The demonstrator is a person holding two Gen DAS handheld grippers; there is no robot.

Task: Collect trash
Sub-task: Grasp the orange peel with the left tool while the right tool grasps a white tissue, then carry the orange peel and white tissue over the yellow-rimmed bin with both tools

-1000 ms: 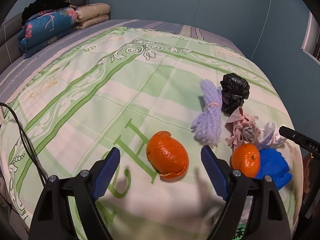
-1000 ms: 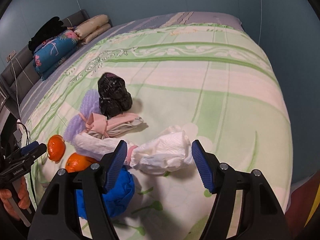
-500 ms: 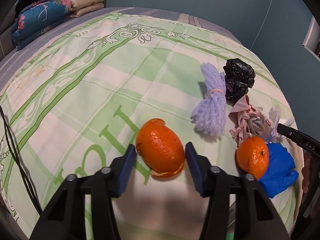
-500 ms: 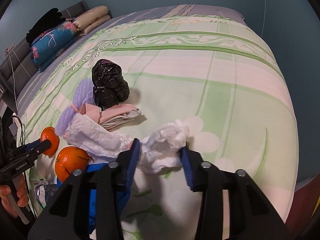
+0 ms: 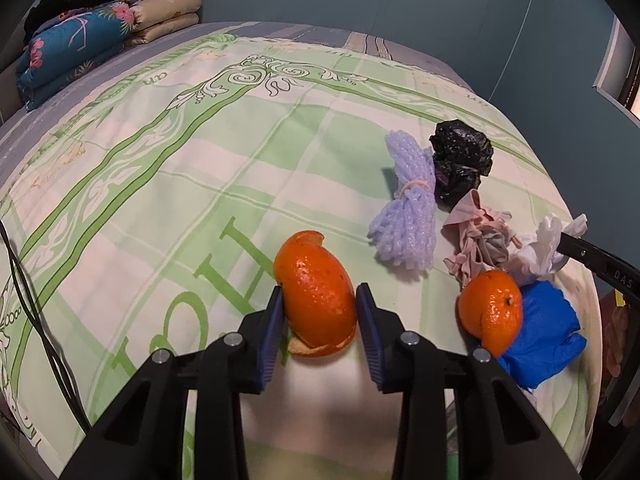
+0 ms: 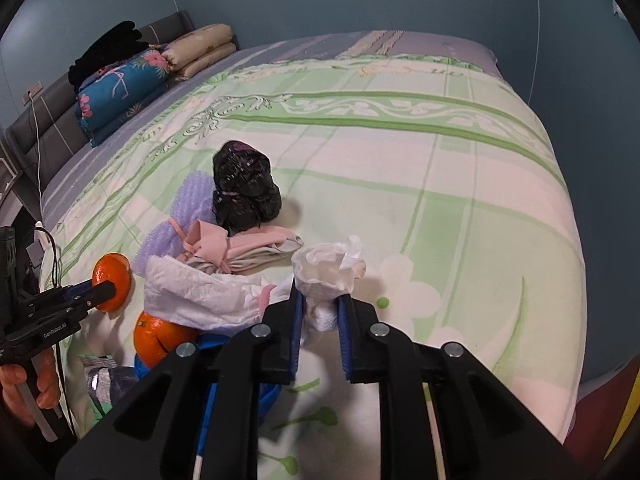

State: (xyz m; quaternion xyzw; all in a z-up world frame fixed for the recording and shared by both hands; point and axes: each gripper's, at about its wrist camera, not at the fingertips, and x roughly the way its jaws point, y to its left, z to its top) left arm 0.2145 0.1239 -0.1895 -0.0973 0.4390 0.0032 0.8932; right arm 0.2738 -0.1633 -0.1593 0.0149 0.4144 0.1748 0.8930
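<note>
My left gripper (image 5: 319, 304) is shut on an orange peel (image 5: 318, 292) on the green and white bedspread (image 5: 168, 168). My right gripper (image 6: 319, 304) is shut on a crumpled white tissue (image 6: 330, 266) near the bed's front. Beside them lies a pile of trash: a purple foam net (image 5: 408, 216), a black plastic bag (image 5: 460, 164), pink cloth (image 5: 476, 232), a second orange peel (image 5: 490, 312) and a blue glove (image 5: 548, 332). The left gripper with its peel (image 6: 112, 280) also shows in the right wrist view.
Folded blue floral and beige bedding (image 6: 132, 84) is stacked at the head of the bed. A black cable (image 5: 36, 312) hangs at the left edge. Blue walls surround the bed. A long white tissue (image 6: 200, 300) lies over the pile.
Both grippers moved forward and closed: the left onto the orange peel, the right onto the white tissue, which is now bunched between its fingers.
</note>
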